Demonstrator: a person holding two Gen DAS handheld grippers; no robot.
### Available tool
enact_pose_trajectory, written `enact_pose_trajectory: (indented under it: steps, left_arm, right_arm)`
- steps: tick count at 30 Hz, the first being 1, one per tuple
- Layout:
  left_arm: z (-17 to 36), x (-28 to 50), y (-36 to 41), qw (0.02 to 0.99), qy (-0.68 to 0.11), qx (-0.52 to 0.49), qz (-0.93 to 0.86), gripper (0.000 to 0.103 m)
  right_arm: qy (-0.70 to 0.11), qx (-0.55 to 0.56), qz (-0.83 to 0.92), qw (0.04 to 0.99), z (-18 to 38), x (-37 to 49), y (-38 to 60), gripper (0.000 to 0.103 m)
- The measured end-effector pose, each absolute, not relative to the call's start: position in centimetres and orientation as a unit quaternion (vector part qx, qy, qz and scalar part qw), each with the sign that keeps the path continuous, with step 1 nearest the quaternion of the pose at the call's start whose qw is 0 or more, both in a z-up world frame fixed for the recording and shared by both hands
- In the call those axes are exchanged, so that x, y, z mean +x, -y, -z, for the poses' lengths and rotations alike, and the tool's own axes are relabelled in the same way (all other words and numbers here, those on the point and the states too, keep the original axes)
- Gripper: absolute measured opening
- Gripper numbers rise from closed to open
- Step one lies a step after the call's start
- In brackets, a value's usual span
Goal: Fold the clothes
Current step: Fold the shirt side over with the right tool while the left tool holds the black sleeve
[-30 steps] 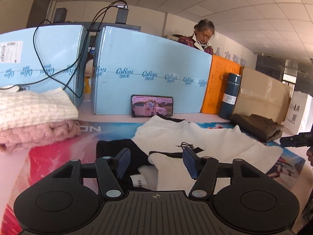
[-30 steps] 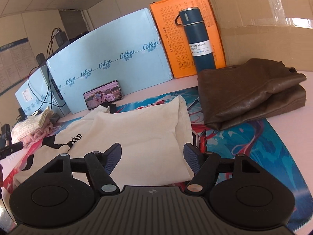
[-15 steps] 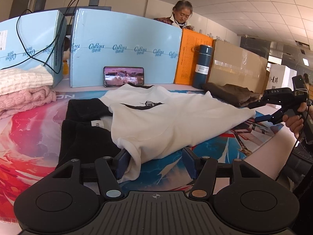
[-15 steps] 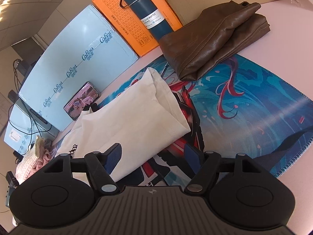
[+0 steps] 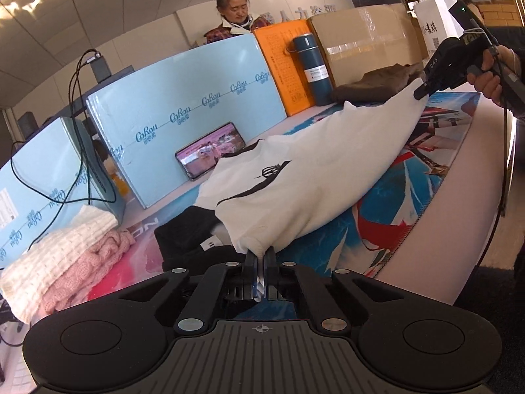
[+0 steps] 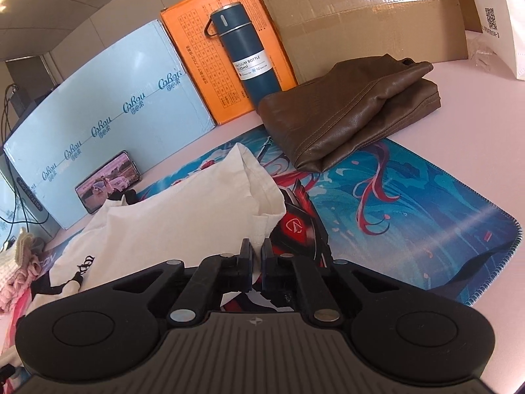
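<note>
overhead, ceiling tiles [image 5: 98, 10]; below, printed mat [image 6: 410, 203] on pink table [image 6: 475, 75].

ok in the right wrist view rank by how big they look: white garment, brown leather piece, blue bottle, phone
1. white garment, nearest the camera, so partly inflated
2. brown leather piece
3. blue bottle
4. phone, farthest, so its rank is less sure
</note>
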State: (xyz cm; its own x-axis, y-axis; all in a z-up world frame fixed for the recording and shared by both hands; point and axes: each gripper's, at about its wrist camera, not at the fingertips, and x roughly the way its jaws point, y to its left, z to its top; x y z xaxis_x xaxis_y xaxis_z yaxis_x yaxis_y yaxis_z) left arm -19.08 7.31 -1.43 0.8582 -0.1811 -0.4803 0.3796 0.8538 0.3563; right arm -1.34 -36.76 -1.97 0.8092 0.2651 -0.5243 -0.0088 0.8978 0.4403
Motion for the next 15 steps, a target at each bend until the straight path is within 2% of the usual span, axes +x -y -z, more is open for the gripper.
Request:
enact_pose_trajectory:
  steps: [4, 6, 10, 11, 13, 15]
  left_arm:
    - [2.5, -19.4, -7.9, 0.927, -0.27, 0.2, 0.166, 0.002]
    - [2.8, -19.7, -8.7, 0.932, -0.274, 0.176, 0.159, 0.009]
    - [2.1, -20.2, -11.0, 0.953, -0.257, 0.123, 0.104, 0.009]
    - [1.8, -20.3, -11.6, 0.96, -0.244, 0.098, 0.093, 0.015]
    - [1.0, -20.3, -12.6, 0.973, -0.214, 0.043, 0.073, 0.034]
    - [0.9, -19.8, -12.8, 0.976, -0.198, -0.019, 0.089, 0.065]
  right_arm:
    - [-0.301, 0.229, -0.066, 0.923, 1.5, -2.7, 37.8, 0.004]
    - [-0.313, 0.23, -0.056, 0.92, 2.1, -3.1, 38.1, 0.004]
    - [-0.33, 0.229, -0.045, 0.915, 3.4, -3.7, 38.3, 0.003]
    - [-0.329, 0.227, -0.044, 0.915, 3.5, -3.8, 38.3, 0.003]
    - [-0.326, 0.225, -0.045, 0.917, 3.7, -3.9, 38.2, 0.003]
    - [-0.323, 0.221, -0.045, 0.919, 3.8, -4.0, 38.1, 0.004]
